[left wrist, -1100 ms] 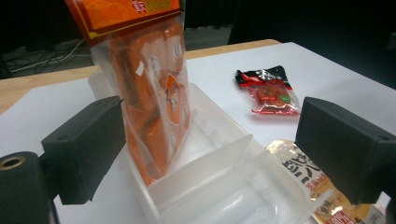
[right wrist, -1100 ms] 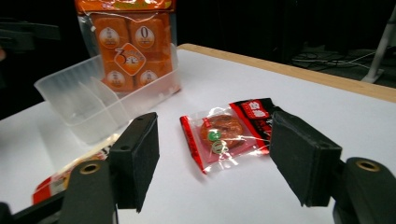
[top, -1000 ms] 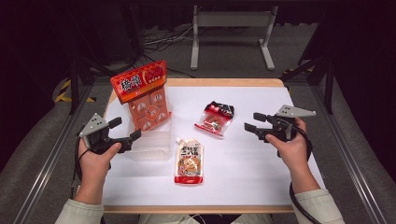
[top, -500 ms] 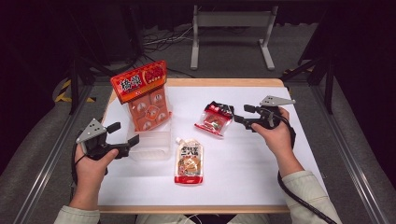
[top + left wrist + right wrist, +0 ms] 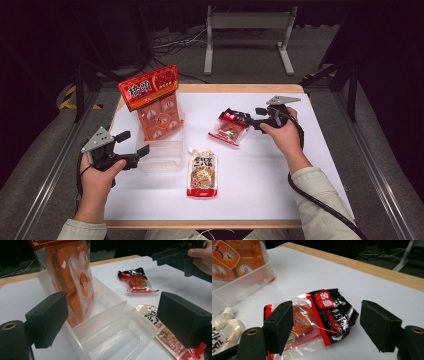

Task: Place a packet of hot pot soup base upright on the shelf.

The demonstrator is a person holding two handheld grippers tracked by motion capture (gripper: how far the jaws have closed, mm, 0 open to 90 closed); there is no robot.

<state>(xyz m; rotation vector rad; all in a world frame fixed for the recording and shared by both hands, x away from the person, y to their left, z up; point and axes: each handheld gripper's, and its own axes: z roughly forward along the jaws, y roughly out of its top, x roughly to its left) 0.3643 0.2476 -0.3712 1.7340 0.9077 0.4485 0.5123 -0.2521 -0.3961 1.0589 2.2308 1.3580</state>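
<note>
White covering spreads over the counter (image 5: 300, 165), which carries everything. On it, toward nine o'clock from the middle, stands a clear plastic bin (image 5: 161, 156) split by a divider into two compartments; the far compartment holds a tall orange snack bag (image 5: 155, 100) standing upright, while the near compartment looks bare in the left gripper view. Just beside the bin, at six o'clock from the counter's middle, a pale spouted pouch (image 5: 202, 171) lies flat. Smallest is the red-and-black packet (image 5: 230, 127), lying flat on the covering at about one o'clock from the pouch, well apart from the bin.

The right tool (image 5: 248, 121) sits at the packet's three o'clock edge with its jaws spread, the packet's black end lying between and just ahead of them in the right gripper view (image 5: 324, 315); nothing is pinched yet. The left tool (image 5: 134, 145) hovers at the bin's near corner, jaws also spread, either side of the bin wall without clear contact.

My judgement is that the packet is about to be gripped for the bin. The film is thin, crinkled and flat on the counter, so the jaws may close above it and catch only a wrinkle, or slide it away. A pinch on the loose black end alone could let the heavier filled part swing and slip out. If the left tool does not steady the bin, a bump on arrival could shift it or topple the orange bag.
</note>
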